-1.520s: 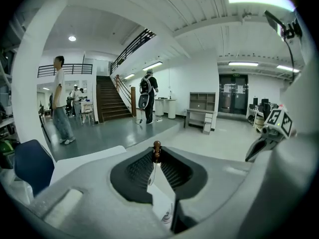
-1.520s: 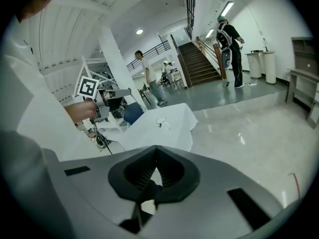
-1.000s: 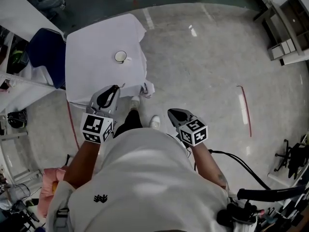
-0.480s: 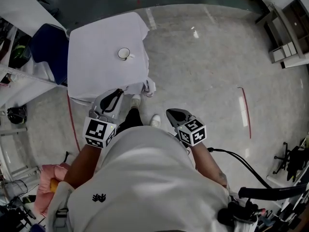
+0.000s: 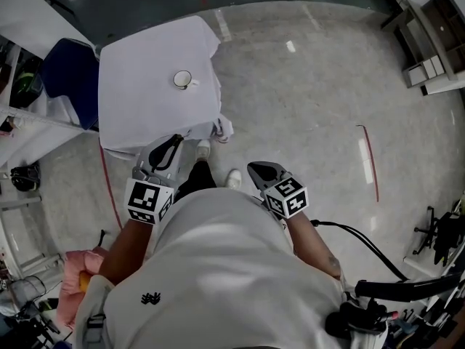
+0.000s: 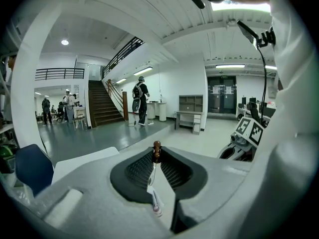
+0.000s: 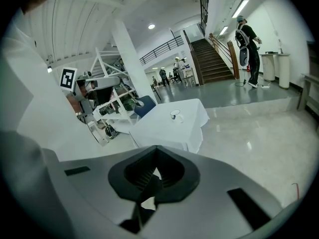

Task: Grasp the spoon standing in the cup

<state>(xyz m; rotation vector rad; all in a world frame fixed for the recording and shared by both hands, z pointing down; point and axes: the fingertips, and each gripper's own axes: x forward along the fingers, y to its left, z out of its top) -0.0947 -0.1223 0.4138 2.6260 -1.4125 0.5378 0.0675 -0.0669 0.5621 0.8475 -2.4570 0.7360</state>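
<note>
One wide grey floor (image 5: 312, 107) is filling most of the head view. One white-draped table (image 5: 145, 57) is standing on it, ahead and to the left of the one person (image 5: 225, 267) in a white shirt. Two grippers are hanging in front of that person's body, well apart from the table. The left gripper (image 5: 174, 138) is pinching the one spoon (image 6: 156, 145) at its jaw tips. The right gripper (image 5: 253, 167) is holding its jaws pressed together with nothing between them. One cup (image 5: 182, 80) is sitting alone on the table near its right edge, with its handle pointing right in the head view.

The spoon is standing away from the cup, in the left gripper. Only the left gripper view is showing it clearly. Its long axis is running up and down that picture, crossing the jaws. The brown knobbed end is sticking up just over the tips, and the thin shaft is dropping through the slit between the jaws. Its lower end is blurring into the pale floor, so its shape cannot be told. In the head view the spoon is showing too small to make out. The right gripper view is showing the cup from the side on the table, while the left gripper view is catching only a bare corner of that table.
</note>
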